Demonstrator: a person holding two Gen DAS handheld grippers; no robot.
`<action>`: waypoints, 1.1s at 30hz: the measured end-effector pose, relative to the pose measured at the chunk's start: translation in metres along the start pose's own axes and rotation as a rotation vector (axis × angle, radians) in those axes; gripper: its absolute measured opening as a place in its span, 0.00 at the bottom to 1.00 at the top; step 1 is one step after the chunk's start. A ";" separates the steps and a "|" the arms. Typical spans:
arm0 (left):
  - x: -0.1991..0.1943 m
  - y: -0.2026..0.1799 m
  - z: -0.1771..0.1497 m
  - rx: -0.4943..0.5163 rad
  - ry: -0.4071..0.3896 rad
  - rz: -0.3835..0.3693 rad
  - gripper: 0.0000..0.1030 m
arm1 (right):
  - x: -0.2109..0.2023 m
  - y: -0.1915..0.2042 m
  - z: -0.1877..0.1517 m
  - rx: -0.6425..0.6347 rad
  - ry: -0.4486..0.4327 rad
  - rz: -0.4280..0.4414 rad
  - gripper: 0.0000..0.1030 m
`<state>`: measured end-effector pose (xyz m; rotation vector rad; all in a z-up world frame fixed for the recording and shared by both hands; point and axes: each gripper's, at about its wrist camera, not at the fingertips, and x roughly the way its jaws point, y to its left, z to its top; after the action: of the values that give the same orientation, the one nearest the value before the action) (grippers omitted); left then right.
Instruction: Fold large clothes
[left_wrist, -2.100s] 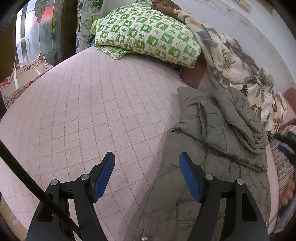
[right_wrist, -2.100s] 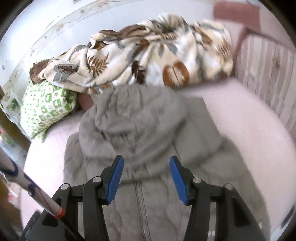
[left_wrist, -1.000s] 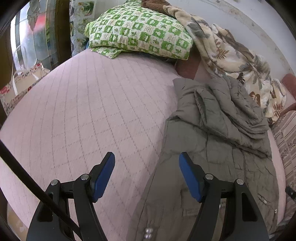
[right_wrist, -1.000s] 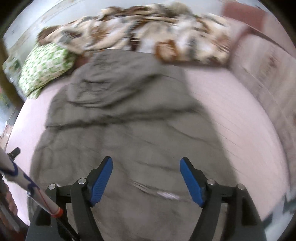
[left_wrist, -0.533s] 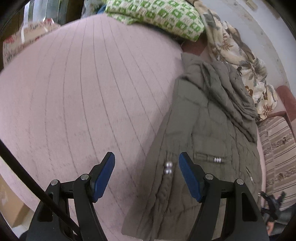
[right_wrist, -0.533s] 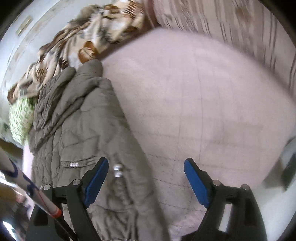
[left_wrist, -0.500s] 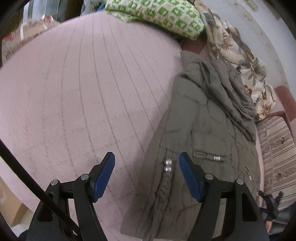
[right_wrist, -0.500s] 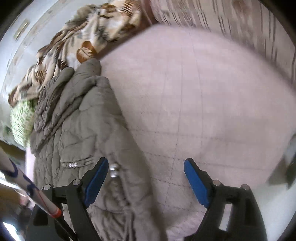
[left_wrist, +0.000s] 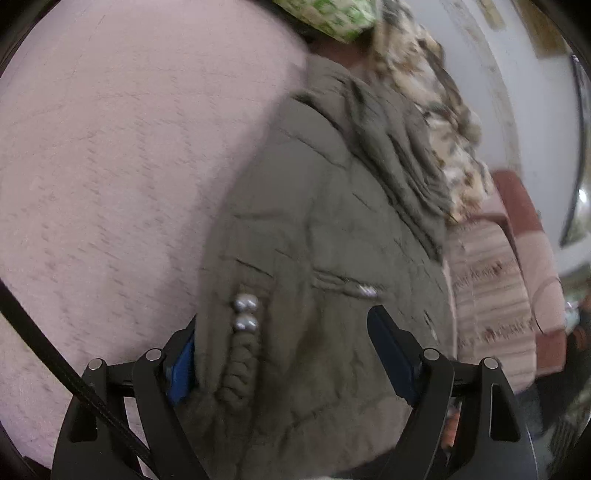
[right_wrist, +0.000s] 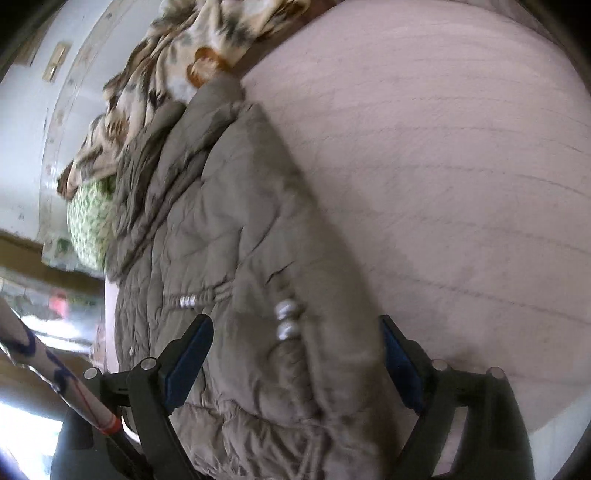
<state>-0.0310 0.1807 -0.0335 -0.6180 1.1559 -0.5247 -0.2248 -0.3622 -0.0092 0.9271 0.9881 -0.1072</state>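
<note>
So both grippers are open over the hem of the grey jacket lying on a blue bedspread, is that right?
Not quite: the bedspread is pink, not blue, as the right wrist view shows. The rest holds: the left gripper and right gripper are open over the hem of the grey jacket.

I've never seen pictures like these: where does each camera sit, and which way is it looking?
Left wrist: on the left tool, looking along its open fingers over the coat's left hem; only the fingers show.
Right wrist: on the right tool, looking over the coat's right hem; fingers only.
Both share the coat, pink bed and patterned blanket.
</note>
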 end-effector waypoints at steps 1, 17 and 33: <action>0.000 -0.002 -0.002 0.007 0.004 -0.007 0.79 | 0.003 0.001 -0.002 -0.007 0.015 0.015 0.89; -0.017 0.001 -0.035 0.000 -0.025 -0.001 0.76 | 0.006 0.016 -0.037 -0.099 0.132 0.125 0.85; -0.027 -0.008 -0.063 0.068 -0.010 0.081 0.63 | 0.003 0.032 -0.080 -0.187 0.088 -0.030 0.85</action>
<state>-0.0994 0.1822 -0.0272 -0.5129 1.1438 -0.4888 -0.2616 -0.2838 -0.0087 0.7504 1.0745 0.0008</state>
